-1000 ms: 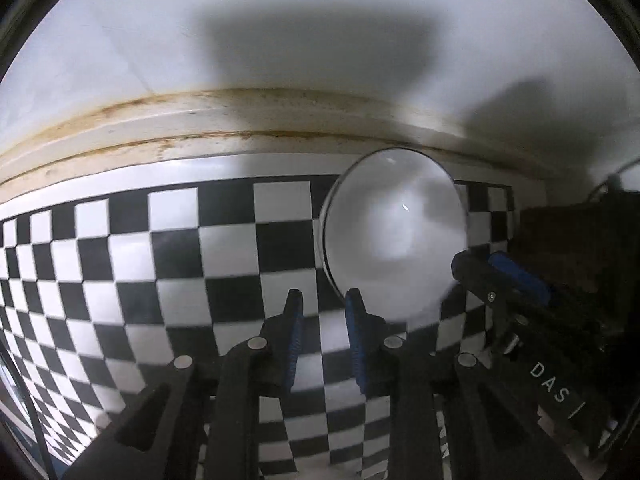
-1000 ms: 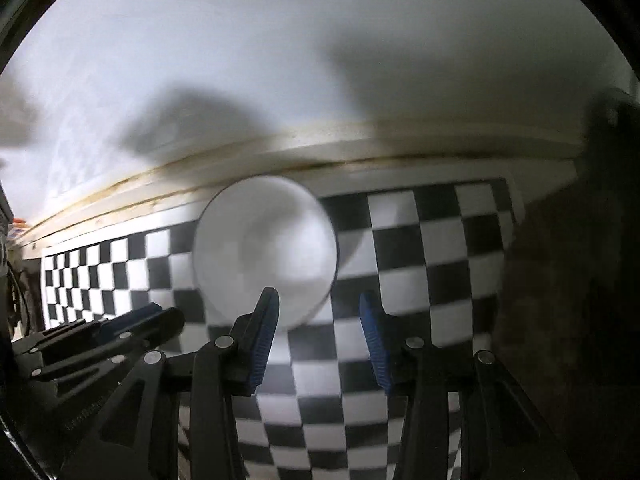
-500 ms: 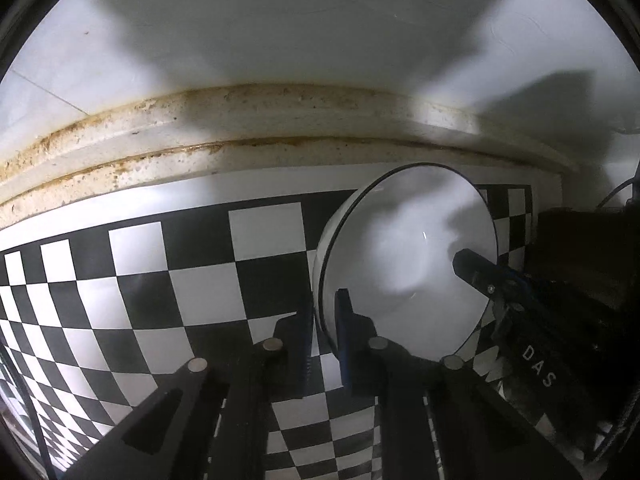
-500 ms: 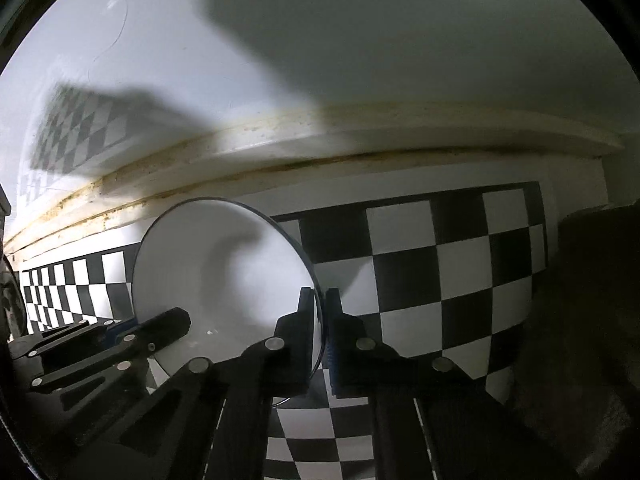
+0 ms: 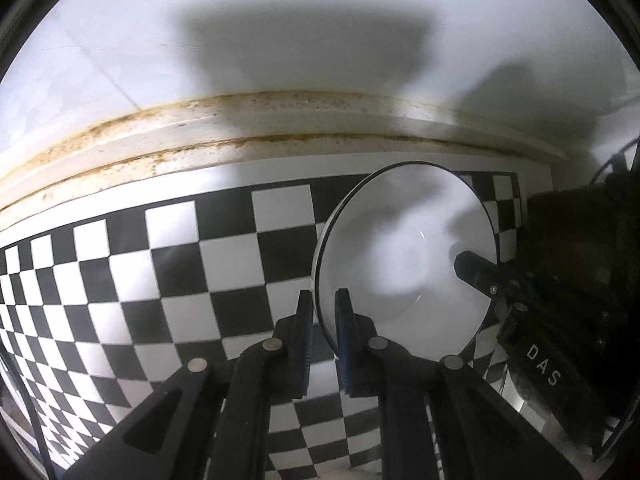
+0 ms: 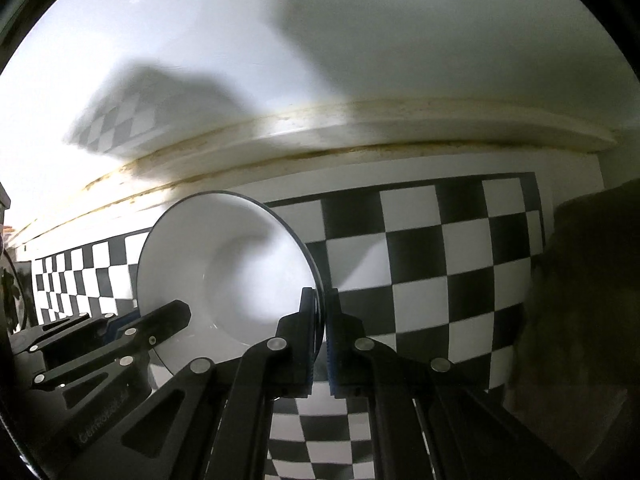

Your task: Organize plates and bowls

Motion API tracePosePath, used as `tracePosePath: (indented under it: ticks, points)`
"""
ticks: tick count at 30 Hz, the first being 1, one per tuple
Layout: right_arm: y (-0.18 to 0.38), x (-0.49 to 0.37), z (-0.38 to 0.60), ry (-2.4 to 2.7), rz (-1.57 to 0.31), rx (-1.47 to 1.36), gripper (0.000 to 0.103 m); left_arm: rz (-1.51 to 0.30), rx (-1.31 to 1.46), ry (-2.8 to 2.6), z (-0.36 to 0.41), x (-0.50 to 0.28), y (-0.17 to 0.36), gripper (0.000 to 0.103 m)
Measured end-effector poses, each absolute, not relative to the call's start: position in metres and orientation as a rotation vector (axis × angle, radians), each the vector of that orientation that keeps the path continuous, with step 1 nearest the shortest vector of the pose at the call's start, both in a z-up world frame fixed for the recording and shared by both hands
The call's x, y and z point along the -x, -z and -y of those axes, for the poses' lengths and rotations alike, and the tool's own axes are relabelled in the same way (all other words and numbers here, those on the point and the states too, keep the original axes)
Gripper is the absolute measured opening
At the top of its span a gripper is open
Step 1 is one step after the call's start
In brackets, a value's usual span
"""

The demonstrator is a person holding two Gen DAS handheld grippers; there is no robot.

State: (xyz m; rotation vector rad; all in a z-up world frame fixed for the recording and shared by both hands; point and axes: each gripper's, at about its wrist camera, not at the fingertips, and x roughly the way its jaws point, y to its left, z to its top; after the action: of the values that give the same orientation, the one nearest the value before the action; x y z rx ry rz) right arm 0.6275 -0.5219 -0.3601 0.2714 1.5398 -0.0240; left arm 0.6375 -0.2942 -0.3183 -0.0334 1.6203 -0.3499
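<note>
white bowl tilted above checkered mat | rim clamped by left gripper | opposite rim clamped by right gripper

A glossy, smooth white glaze, like ceramic, is seen on the bowl, edged by a thin dark rim. A smooth, faintly shiny finish is shown by the checkered mat. The left gripper and right gripper are made of matt black plastic, with small bright metal pins at the joints; ribbed blue pads are fitted inside the fingers. The wall is covered in glossy white tile, and the cream ledge is stained brown and rough along its seams.
</note>
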Motion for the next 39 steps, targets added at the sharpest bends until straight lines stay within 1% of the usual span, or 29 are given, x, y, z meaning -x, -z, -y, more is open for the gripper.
tracePosePath:
  ticks: [7, 16, 24, 27, 32, 39]
  points:
    - [0.327, -0.597, 0.505, 0.001, -1.494, -0.268, 0.006, -1.566, 0.014, 0.377, 0.282, -0.603, 0.283, 0.01]
    - [0.28, -0.529, 0.491, -0.011, -1.43, -0.26, 0.006, -1.507, -0.006, 0.418, 0.261, -0.541, 0.24, 0.01]
    - [0.256, -0.468, 0.476, -0.012, -1.39, -0.27, 0.006, -1.479, -0.018, 0.46, 0.251, -0.486, 0.217, 0.01]
    - [0.242, -0.439, 0.471, -0.012, -1.377, -0.275, 0.006, -1.475, -0.017, 0.475, 0.245, -0.467, 0.212, 0.011]
    - [0.234, -0.399, 0.466, -0.014, -1.357, -0.295, 0.006, -1.468, -0.04, 0.496, 0.236, -0.436, 0.213, 0.011]
    - [0.258, -0.351, 0.458, -0.019, -1.39, -0.342, 0.006, -1.528, -0.059, 0.518, 0.228, -0.403, 0.231, 0.011]
